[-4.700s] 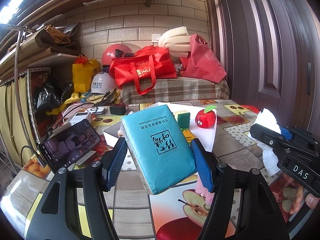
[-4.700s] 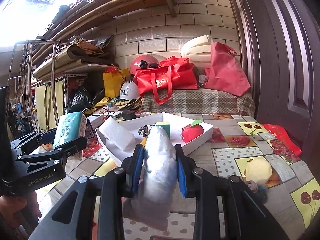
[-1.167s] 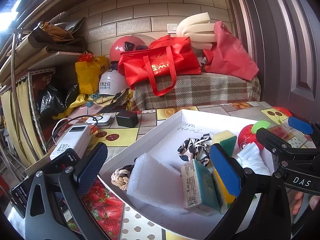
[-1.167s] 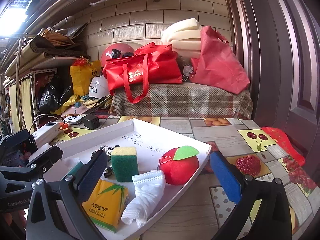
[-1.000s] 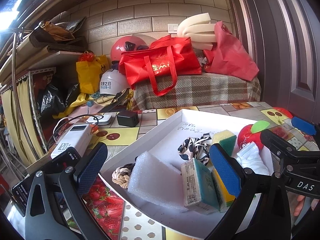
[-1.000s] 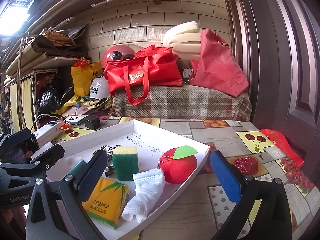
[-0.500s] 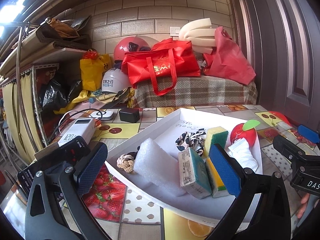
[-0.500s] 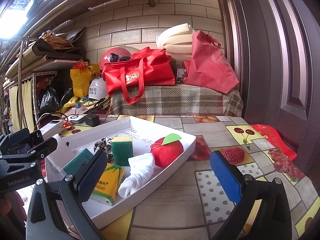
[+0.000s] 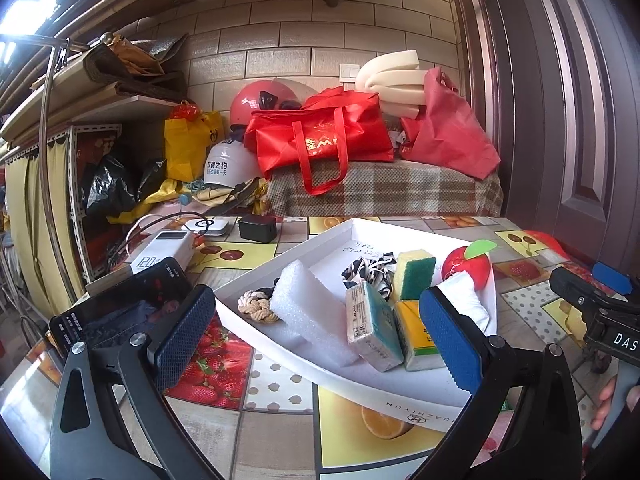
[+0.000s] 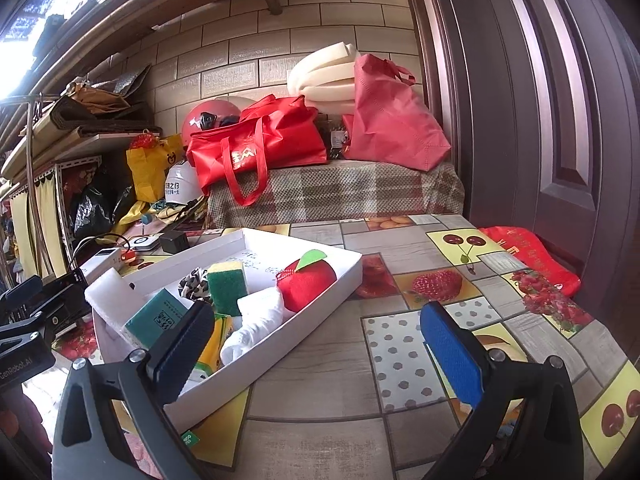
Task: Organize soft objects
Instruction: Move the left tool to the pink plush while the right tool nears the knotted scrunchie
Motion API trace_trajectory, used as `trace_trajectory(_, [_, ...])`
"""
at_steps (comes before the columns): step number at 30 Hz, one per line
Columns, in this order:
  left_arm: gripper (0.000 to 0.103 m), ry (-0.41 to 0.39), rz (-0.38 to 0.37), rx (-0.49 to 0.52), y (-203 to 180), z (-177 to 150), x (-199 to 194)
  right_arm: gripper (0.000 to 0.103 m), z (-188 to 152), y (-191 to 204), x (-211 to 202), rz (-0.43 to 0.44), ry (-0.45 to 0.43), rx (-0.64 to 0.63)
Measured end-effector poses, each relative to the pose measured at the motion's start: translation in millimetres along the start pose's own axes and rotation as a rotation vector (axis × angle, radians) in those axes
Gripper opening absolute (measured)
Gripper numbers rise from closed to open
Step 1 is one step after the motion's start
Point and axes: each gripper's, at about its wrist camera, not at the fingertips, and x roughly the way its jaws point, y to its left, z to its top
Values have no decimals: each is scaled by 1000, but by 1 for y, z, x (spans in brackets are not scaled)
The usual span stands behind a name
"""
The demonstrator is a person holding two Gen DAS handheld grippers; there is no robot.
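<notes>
A white tray [image 9: 400, 398] [image 10: 320, 304] on the table holds soft items: a white foam block [image 9: 310, 318], a teal tissue pack [image 9: 374, 326] [image 10: 158, 316], a yellow tissue pack [image 9: 416, 338], a green-and-yellow sponge [image 9: 414, 274] [image 10: 228, 284], a red plush apple [image 9: 468, 266] [image 10: 308, 280], a white cloth roll [image 10: 256, 320], a rope knot [image 9: 256, 306] and a black-and-white scrunchie [image 9: 368, 270]. My left gripper [image 9: 316, 340] is open and empty, drawn back in front of the tray. My right gripper [image 10: 316, 354] is open and empty, over the tray's near right edge.
A phone [image 9: 120, 312], a white power bank [image 9: 164, 254] and a black charger [image 9: 258, 228] lie left of the tray. Red bags [image 10: 256, 144], helmets and foam sit on a plaid-covered bench behind. A door [image 10: 560, 120] stands at the right. Fruit-patterned tablecloth [image 10: 400, 360] lies right of the tray.
Both grippers let go of their loads, the teal tissue pack and white cloth roll, which now lie in the tray. Both have since pulled back from the tray.
</notes>
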Motion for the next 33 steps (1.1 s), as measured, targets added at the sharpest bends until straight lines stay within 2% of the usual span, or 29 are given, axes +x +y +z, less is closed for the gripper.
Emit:
trace_trajectory(4, [103,0,-28,19,-6,-3,-11,103,-4,-6,-16,21,-11,0])
trace_trajectory(8, [103,1,-64,38,-12,-6,-22,103,-11,-8,-38,18,-24,-61])
trace_trajectory(14, [103,15,-130,51,-20,-12,-38,103,-20,-24,-66,-8,6,-112])
trace_trajectory(20, [103,41,-252,155,-42,-20,-60,103,-29,-59,-74,-66,128,-166])
trace_trajectory(25, [103,123,-289,227,-60,-24,-56,102,-33,-88,-74,-39,201,-152])
trace_trajectory(29, [103,224,-335,233,-64,-27,-40,100,-35,-89,-62,11,257,-151])
trace_trajectory(33, [103,246,-361,221,-63,-29,-39,96,-36,-84,-48,24,308,-176])
